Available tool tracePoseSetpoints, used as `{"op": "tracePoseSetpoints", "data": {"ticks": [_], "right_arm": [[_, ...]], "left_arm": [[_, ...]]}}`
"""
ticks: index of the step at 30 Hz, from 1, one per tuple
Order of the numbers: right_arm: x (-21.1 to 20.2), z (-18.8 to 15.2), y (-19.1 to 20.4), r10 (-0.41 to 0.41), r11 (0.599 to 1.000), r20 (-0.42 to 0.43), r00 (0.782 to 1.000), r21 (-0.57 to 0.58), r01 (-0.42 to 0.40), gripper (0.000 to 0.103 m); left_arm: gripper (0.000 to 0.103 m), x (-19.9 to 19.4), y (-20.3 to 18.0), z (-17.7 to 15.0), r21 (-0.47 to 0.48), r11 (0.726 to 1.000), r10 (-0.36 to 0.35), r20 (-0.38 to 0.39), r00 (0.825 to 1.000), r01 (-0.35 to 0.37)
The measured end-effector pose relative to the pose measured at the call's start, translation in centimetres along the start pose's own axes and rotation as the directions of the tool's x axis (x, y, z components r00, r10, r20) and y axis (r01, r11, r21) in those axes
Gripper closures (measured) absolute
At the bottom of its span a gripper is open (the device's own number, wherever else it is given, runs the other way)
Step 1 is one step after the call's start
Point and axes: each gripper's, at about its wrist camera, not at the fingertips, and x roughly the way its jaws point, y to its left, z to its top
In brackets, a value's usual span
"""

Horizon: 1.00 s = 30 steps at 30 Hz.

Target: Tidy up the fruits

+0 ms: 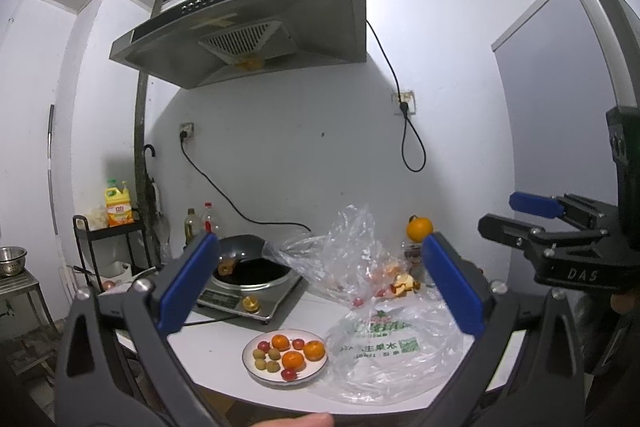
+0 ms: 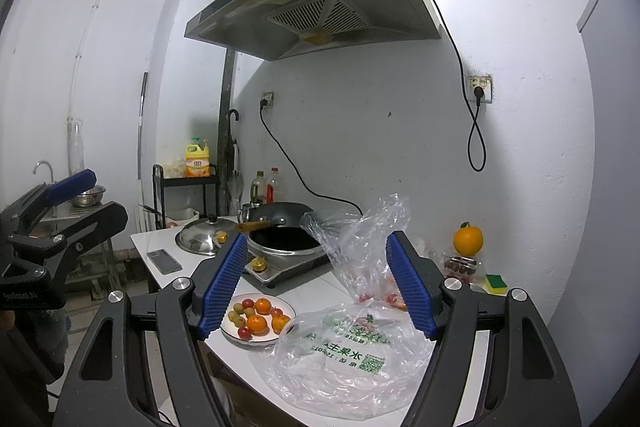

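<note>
White kitchen counter (image 2: 176, 247). Both grippers, left gripper (image 1: 316, 283) and right gripper (image 2: 316, 283), hover wide open and empty. Ahead below them, the fruit plate (image 2: 240, 337) touches a slippery plastic bag (image 2: 344, 359); snagging it might drag fruit off.

I see right gripper (image 2: 316, 285) jaws wide, nothing between; plate (image 2: 280, 303) of oranges and small fruits on counter (image 2: 160, 247) below left pad; printed plastic bag (image 2: 352, 351) just right of plate; lone orange (image 2: 467, 241) by wall; left gripper (image 2: 94, 197) at left edge
</note>
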Motion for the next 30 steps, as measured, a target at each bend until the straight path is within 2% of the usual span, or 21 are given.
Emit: {"op": "tracePoseSetpoints", "data": {"ticks": [30], "right_arm": [[-0.04,-0.12,0.74,0.013,1.000,-0.005,1.000,-0.011,-0.013,0.028]], "left_arm": [[0.001,-0.13,0.20,-0.57,-0.030,0.999,0.011,0.000,1.000,-0.011]]}}
